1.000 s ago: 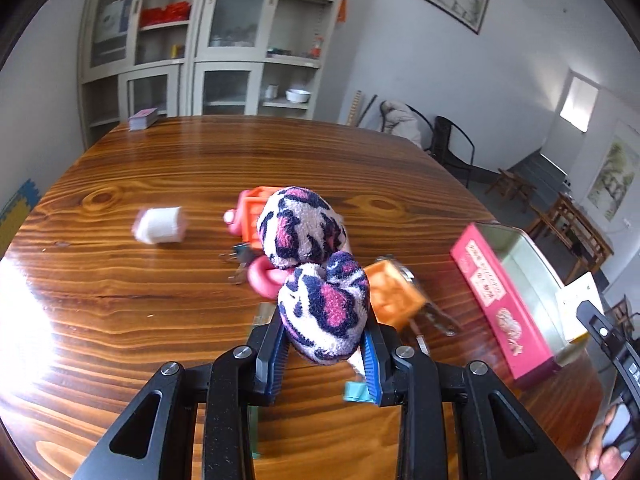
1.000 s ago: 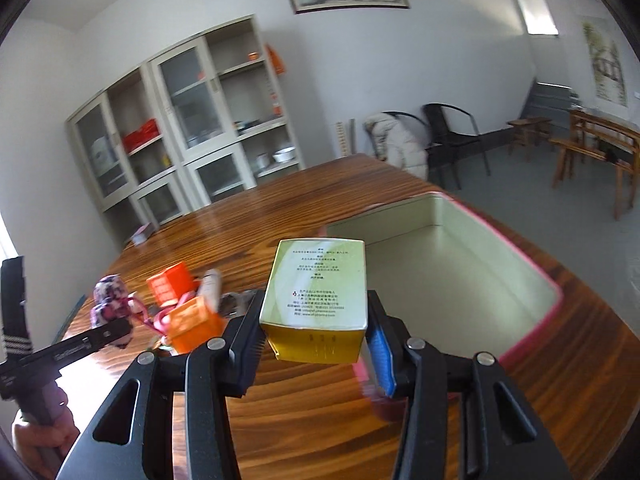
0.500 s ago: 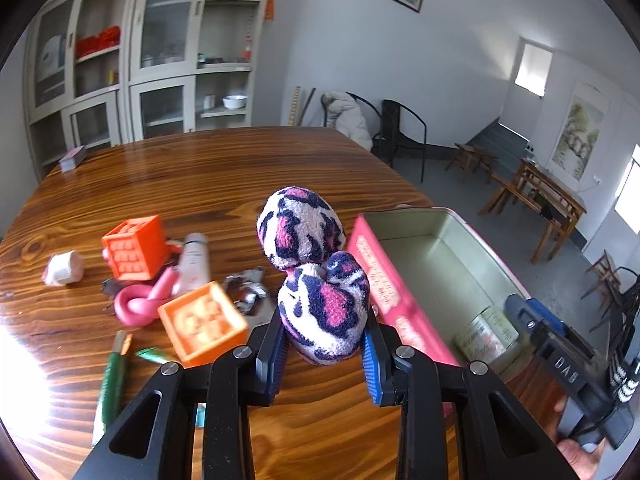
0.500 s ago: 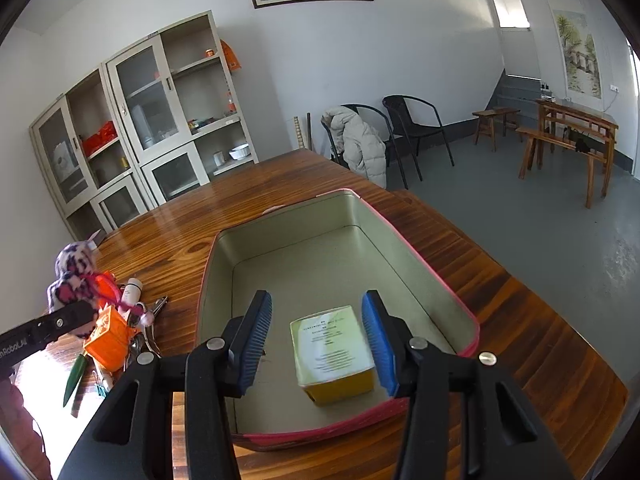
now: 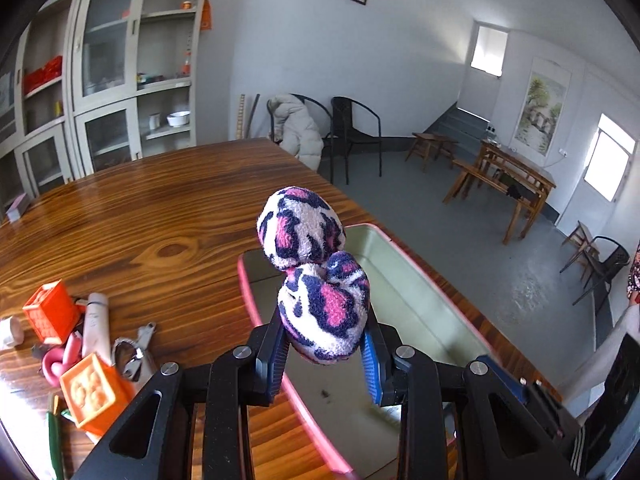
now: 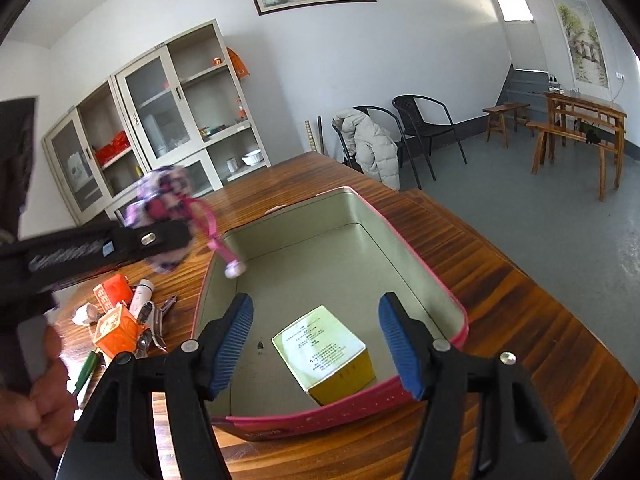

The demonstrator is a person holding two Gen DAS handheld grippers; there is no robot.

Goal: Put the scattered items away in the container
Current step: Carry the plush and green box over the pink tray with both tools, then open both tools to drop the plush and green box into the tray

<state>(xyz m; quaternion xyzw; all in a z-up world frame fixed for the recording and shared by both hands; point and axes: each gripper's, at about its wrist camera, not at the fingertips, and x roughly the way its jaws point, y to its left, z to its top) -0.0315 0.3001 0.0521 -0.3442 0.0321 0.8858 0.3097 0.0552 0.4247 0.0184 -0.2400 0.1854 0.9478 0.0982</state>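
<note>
The box now lies in the tin, let go by the right gripper, whose jaws are opening with nothing between them. The left gripper has swung from the pile on the surface to above the tin, clamped on the plush. Next drop looks close.

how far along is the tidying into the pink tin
Done: the yellow box lies in the pink tin, right tongs opening above it. In hand: left tongs grip the leopard-print plush. Left: orange cubes, white tube, clippers.
</note>
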